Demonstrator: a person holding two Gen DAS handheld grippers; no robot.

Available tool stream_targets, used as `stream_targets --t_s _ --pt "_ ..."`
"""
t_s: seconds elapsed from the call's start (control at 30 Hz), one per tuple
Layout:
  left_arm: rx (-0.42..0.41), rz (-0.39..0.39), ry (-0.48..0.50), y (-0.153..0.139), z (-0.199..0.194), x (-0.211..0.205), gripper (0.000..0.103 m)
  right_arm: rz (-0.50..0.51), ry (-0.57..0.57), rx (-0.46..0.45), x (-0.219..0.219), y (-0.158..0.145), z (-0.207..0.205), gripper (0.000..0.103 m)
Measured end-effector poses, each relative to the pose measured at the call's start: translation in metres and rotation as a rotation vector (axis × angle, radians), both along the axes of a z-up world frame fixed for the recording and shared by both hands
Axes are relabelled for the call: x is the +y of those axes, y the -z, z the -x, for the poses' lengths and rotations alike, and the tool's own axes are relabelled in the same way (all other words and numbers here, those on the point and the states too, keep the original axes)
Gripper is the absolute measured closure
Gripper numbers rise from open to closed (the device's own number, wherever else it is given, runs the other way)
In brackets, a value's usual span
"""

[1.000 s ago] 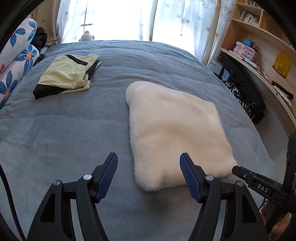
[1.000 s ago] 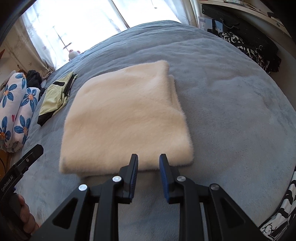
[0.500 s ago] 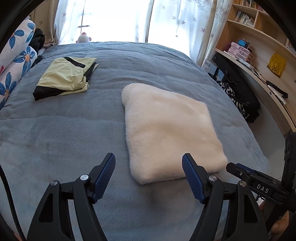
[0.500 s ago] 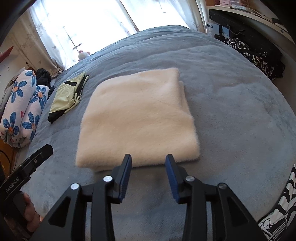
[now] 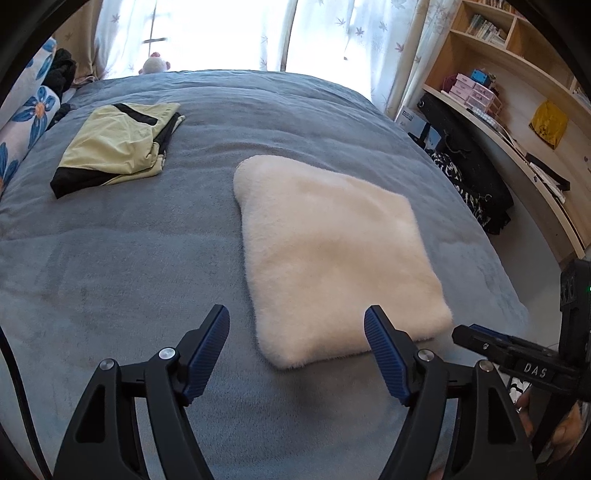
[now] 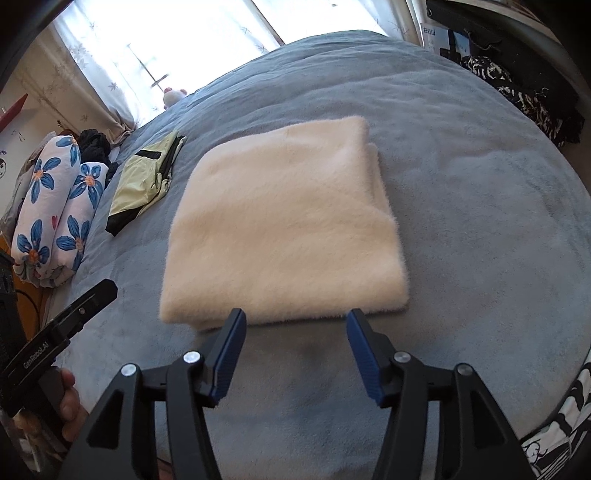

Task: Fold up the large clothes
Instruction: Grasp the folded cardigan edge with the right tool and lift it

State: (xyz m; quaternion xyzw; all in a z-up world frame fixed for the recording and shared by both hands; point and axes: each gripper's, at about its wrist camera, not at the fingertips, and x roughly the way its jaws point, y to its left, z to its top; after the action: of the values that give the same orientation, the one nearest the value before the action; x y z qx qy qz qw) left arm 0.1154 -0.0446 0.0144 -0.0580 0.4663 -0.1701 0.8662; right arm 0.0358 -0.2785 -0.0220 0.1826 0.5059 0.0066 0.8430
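So the landmark here is the cream fleece [image 5: 332, 254], folded into a fat, nearly square pad lying flat on the blue-grey bedspread [image 5: 110, 266]. In the left wrist view it sits turned a bit, one corner aimed back toward the window, and its slightly longer side runs from the near edge of the bed away toward the curtains [image 5: 351, 33]. In the right wrist view you can see layered edges stacked along its right side.

Far left of the fleece are the blue-flower pillows [image 6: 55, 206], rolled up at the bed's edge. Between them and the fleece, well apart from it, is a folded yellow-green and black garment [image 5: 114, 151]. Behind that, by the window, a small plush toy [image 5: 155, 64].

The left gripper [image 5: 295, 325] hangs just in front of the fleece's near corner, jaws wide, nothing in them. The right gripper [image 6: 293, 325] is off the near edge too, jaws have just been opening, about half wide, empty.

Right of the fleece, past the bed, there's dark clothing [image 5: 469, 184] heaped up, then a wooden shelf [image 5: 517, 107] with boxes. Nothing lies on the fleece.
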Motion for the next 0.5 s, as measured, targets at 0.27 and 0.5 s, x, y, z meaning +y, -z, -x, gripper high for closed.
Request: stream_targets --t_s 0.27,0.5 --pt "0.084 0.016 0.036 -0.003 -0.042 -0.007 0.022 -0.061 0.034 0.034 -0.048 -0.018 -0.035 0.045" --pt "0.186 0.002 0.023 0.021 -0.086 -0.006 0.022 -0.034 0.04 0.075 -0.083 -0.006 -0.07 0.045"
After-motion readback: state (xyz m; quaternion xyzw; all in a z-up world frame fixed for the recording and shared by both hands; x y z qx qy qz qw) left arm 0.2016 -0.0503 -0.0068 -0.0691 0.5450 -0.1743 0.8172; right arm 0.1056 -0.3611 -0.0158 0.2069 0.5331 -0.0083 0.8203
